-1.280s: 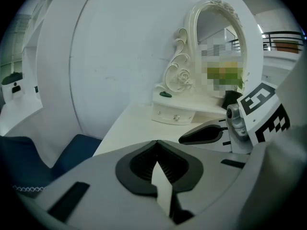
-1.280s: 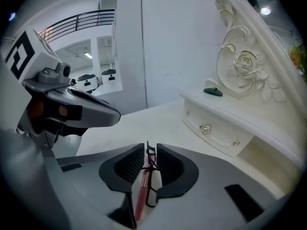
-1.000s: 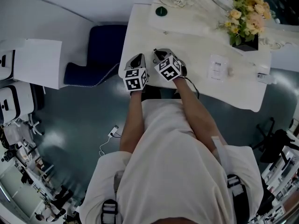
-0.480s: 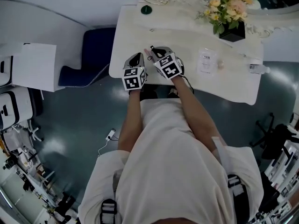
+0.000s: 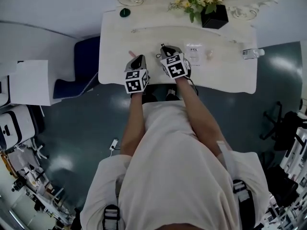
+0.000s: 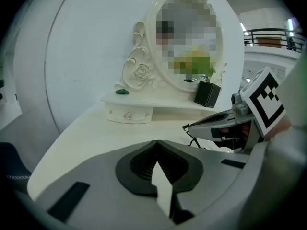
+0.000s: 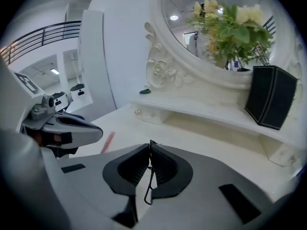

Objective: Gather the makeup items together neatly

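1. The white dressing table point(image 5: 225, 75) fills the upper middle of the head view, with the mirror point(image 7: 184, 8) along its back edge and a black box of flowers point(image 5: 213, 18) at the upper right.
2. The left claw point(image 6: 156, 150) is near the table's front edge, left of centre. Its jaws are pressed together with nothing between them.
3. The right claw point(image 7: 149, 150) is just beside it to the right. Its jaws are closed on a thin black wire piece point(image 7: 149, 181), probably a hairpin, which hangs below the pads.
4. A flat white packet point(image 5: 194, 49) lies just right of the right claw, a small pale item point(image 5: 209, 53) is beside the packet, and a clear bottle point(image 5: 250, 53) lies near the right edge.
5. A small green item point(image 5: 124, 12) sits at the upper left, well apart from the rest.
6. A pink stick point(image 5: 132, 54) lies just ahead and slightly left of the left claw's tip. Its long axis slants from upper left to lower right. The left claw is nearer, so it probably suits that pickup.
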`<state>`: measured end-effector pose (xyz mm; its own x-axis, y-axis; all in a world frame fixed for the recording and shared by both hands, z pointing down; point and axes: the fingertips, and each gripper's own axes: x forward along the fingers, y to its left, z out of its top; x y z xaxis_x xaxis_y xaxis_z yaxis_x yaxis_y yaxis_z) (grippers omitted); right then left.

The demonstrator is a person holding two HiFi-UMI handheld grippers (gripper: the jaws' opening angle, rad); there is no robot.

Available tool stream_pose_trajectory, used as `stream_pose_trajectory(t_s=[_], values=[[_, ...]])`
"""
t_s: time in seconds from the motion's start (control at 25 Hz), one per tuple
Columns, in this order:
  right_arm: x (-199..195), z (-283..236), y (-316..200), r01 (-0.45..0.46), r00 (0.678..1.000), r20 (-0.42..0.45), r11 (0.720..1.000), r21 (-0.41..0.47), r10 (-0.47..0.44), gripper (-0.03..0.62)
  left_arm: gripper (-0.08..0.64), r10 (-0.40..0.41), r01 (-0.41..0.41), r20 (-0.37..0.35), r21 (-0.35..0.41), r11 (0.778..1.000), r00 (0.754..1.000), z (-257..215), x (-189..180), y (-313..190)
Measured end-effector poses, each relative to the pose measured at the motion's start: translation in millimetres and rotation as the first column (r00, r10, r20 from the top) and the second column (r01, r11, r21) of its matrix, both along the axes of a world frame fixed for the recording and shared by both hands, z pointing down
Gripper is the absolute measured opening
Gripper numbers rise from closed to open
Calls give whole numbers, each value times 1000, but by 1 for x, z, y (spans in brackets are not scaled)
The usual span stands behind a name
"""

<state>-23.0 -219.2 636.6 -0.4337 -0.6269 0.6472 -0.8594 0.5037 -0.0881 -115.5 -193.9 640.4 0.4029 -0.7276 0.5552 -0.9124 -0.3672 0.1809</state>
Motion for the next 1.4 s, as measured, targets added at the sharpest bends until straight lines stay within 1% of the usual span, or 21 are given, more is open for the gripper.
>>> stream_pose_trajectory(t_s=[0.12, 0.28, 0.44, 0.56, 0.96, 1.2, 1.4], values=[[28, 3, 2, -55, 998, -40, 998, 4, 55, 48, 14, 14, -14, 5, 3, 1000, 1000, -1, 12, 4], [56, 13, 5, -142, 987, -81, 990, -22, 140, 48, 15, 18, -18, 14, -1, 1000, 1000, 0, 18, 9], [70, 22, 8, -195, 975, -117, 980, -47, 188, 48, 15, 12, -12, 23, -4, 1000, 1000, 0, 17, 12], [75, 27, 9, -223, 970, -114, 973, -65, 215, 48, 15, 5, -5, 28, -5, 1000, 1000, -1, 15, 13], [83, 36, 3, -283, 958, -80, 956, -78, 277, 49, 15, -12, 12, 40, -10, 1000, 999, 0, 5, 19], [85, 34, 4, -290, 956, -71, 955, -67, 285, 51, 15, -10, 10, 35, -11, 1000, 999, 1, 5, 22], [81, 26, 5, -282, 959, -53, 958, -46, 280, 69, 15, -19, 19, 27, -13, 1000, 999, 3, 4, 22]])
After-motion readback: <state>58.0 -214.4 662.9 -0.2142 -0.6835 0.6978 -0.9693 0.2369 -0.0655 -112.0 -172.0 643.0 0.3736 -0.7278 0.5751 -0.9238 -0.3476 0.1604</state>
